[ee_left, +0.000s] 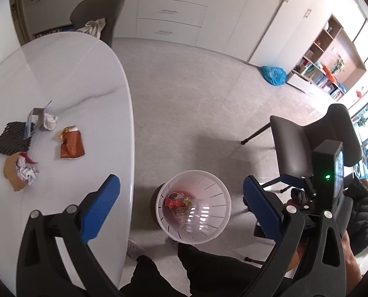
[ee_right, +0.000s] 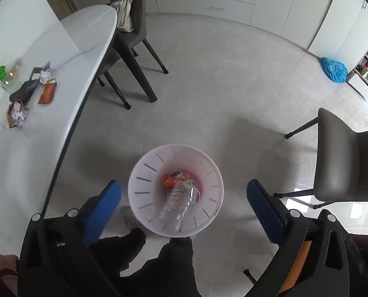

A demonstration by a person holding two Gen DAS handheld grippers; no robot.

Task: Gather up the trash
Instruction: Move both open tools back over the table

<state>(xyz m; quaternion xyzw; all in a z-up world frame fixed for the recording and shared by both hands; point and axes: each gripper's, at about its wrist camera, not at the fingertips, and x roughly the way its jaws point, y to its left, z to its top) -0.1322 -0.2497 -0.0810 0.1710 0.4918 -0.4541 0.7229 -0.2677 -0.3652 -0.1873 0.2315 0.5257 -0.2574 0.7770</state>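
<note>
Trash is split between two places: a clear plastic bottle (ee_right: 177,204) and crumpled wrappers (ee_left: 177,201) lie in the white bin (ee_right: 144,170) on the floor, and five pieces remain on the table (ee_left: 72,79). Those are an orange snack bag (ee_left: 71,143), a white paper wad (ee_left: 50,121), a small carton (ee_left: 35,121), black netting (ee_left: 9,138) and a brown wrapper with shredded paper (ee_left: 20,173). Both the left tongs (ee_left: 181,206) and the right tongs (ee_right: 184,208) gape wide and hold nothing. Best to swing one back over the table and pinch the nearest piece at its middle.

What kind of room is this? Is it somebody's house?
Probably a home dining room: a white table with chairs around it, drawer cabinets along the wall, and shelves full of books and things.
</note>
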